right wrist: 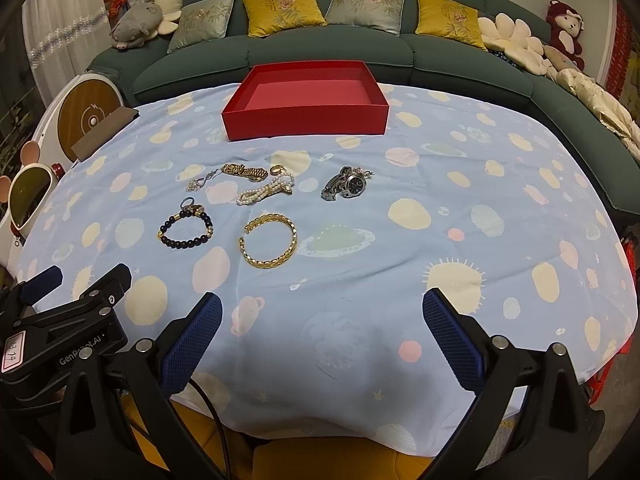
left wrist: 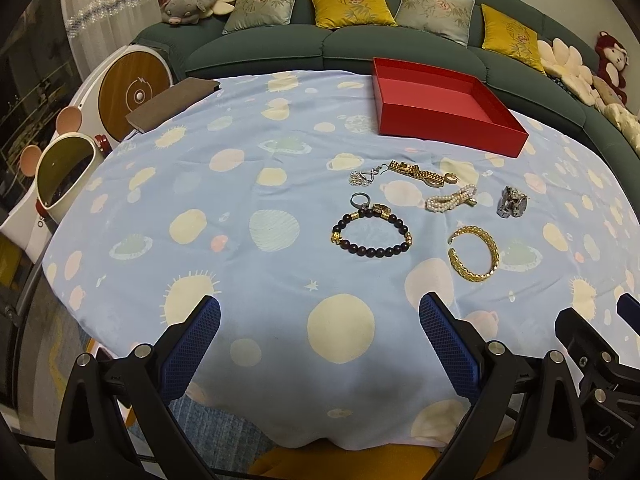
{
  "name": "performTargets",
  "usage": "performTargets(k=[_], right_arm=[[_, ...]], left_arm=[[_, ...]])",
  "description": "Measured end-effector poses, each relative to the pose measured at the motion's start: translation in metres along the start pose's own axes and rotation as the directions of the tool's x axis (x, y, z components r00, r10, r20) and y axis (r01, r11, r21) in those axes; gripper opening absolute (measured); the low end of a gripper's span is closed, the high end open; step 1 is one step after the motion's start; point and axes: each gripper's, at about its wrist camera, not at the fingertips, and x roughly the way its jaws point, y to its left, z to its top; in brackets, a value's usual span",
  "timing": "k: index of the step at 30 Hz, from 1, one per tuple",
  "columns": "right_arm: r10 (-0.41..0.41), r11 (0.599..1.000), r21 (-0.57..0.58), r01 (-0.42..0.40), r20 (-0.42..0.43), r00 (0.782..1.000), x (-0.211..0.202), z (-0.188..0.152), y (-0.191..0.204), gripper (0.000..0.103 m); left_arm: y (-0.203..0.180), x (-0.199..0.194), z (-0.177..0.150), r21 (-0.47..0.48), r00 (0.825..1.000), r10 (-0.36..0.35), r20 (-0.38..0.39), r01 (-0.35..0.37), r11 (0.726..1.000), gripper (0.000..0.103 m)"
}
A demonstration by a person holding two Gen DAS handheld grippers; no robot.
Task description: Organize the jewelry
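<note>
Claws at the near table edge: left claw [left wrist: 320,344] and right claw [right wrist: 322,342] both gape wide, holding nothing. Beyond them, on the planet-print tablecloth [right wrist: 460,184], lie the gold cuff bangle [right wrist: 269,243] and the dark beaded bracelet [right wrist: 185,229] with a ring touching it. Farther off sit the pearl strand [right wrist: 265,191], gold link bracelet [right wrist: 245,171], silver chain [right wrist: 200,181] and steel watch [right wrist: 347,187]. Farthest, the red box [right wrist: 306,130] stands empty. Risks, as judged: close-lying pieces may snag and lift together; the loose cloth may bunch under a low pinch; thin chains may slip from the pads.
</note>
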Motion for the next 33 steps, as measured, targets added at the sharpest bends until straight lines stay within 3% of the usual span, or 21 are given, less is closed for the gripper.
performTargets(k=[14,25,33], right_arm=[[0.012,1.0,-0.016,-0.012,-0.001,1.0,0.019,0.006,0.007,0.098],[0.083,0.996,-0.017,-0.084,-0.051,0.995,0.064,0.02,0.021,0.098],[0.079,0.996,-0.033,-0.083,-0.114,0.99,0.096,0.027,0.032,0.086]], left_arm=[[0.005,0.016,0.003,-0.014,0.999,-0.009,-0.032,0.009,1.0,0.097],[0.027,0.042,0.006,-0.056,0.997,0.026,-0.071,-0.03,0.998,0.097],[0.045,0.06,0.007,-0.08,0.995,0.033,-0.091,-0.041,0.996,0.097]])
